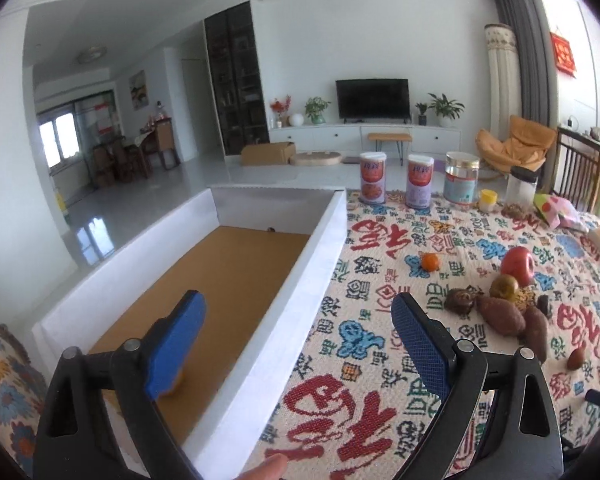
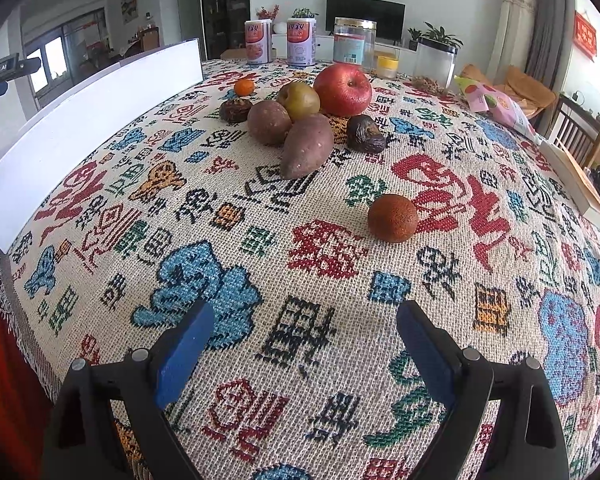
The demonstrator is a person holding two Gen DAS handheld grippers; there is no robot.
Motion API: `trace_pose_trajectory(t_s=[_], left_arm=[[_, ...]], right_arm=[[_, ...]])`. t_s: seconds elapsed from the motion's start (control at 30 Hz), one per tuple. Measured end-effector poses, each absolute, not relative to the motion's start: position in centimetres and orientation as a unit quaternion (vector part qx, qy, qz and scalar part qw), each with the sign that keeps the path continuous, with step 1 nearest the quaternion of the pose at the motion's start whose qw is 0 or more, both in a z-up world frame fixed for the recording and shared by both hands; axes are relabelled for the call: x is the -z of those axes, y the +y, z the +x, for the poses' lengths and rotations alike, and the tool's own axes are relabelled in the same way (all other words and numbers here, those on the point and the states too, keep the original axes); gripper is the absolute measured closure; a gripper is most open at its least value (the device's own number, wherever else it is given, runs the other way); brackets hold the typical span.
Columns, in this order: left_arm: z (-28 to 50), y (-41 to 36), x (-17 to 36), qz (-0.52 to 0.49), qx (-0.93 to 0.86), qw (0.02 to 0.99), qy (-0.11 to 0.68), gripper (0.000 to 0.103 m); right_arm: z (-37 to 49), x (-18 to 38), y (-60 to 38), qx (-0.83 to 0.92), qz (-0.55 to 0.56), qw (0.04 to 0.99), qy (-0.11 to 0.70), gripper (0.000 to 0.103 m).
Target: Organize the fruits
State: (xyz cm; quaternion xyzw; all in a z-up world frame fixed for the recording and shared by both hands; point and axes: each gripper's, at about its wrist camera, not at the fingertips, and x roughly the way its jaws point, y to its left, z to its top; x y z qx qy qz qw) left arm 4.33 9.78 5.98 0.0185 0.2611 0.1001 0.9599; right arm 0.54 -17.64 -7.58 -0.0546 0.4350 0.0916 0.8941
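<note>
Woven cloth (image 2: 260, 216) may let the brown round fruit (image 2: 393, 218), alone below the apple (image 2: 343, 89), roll when nudged. Both the left gripper (image 1: 300, 340) and right gripper (image 2: 304, 352) hang with jaws apart, holding nothing.

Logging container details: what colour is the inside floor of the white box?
Tan, cardboard-brown floor inside the white box; clearest in the left wrist view.

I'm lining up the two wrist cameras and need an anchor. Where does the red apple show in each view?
Left wrist: the red apple sits at the right edge of the picture, behind the fruit cluster, right of the white box.
Right wrist: the red apple is upper centre, at the back of the cluster, behind the sweet potato.
Shared landmark: the small orange, left of the apple in both views.
</note>
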Motion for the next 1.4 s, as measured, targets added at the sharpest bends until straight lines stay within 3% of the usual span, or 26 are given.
trace_pose_trajectory(t_s=[0.2,0.27,0.4,1.1,1.3,1.4], left_arm=[[5.8,2.5,1.1,-0.035,0.059,0.921,0.383,0.008],[7.0,0.6,4.3,-0.018,0.083,0.904,0.42,0.008],[8.7,-0.9,8.0,0.048,0.079,0.892,0.443,0.008],[9.0,-0.5,8.4,0.046,0.09,0.892,0.44,0.003],[9.0,-0.5,8.3,0.046,0.09,0.893,0.44,0.003],[9.0,-0.5,8.3,0.046,0.089,0.893,0.439,0.003]], right_arm=[[0.8,8.0,-17.9,-0.083,-0.048,0.892,0.442,0.006],[0.8,8.2,-18.1,-0.077,-0.044,0.892,0.443,0.0],[0.8,8.3,-18.3,-0.076,-0.04,0.894,0.439,0.0],[0.8,8.3,-18.3,-0.07,-0.039,0.896,0.436,0.0],[-1.0,3.0,-21.5,0.005,-0.017,0.95,0.311,0.0],[0.1,2.7,-24.5,0.068,-0.007,0.945,0.32,0.0]])
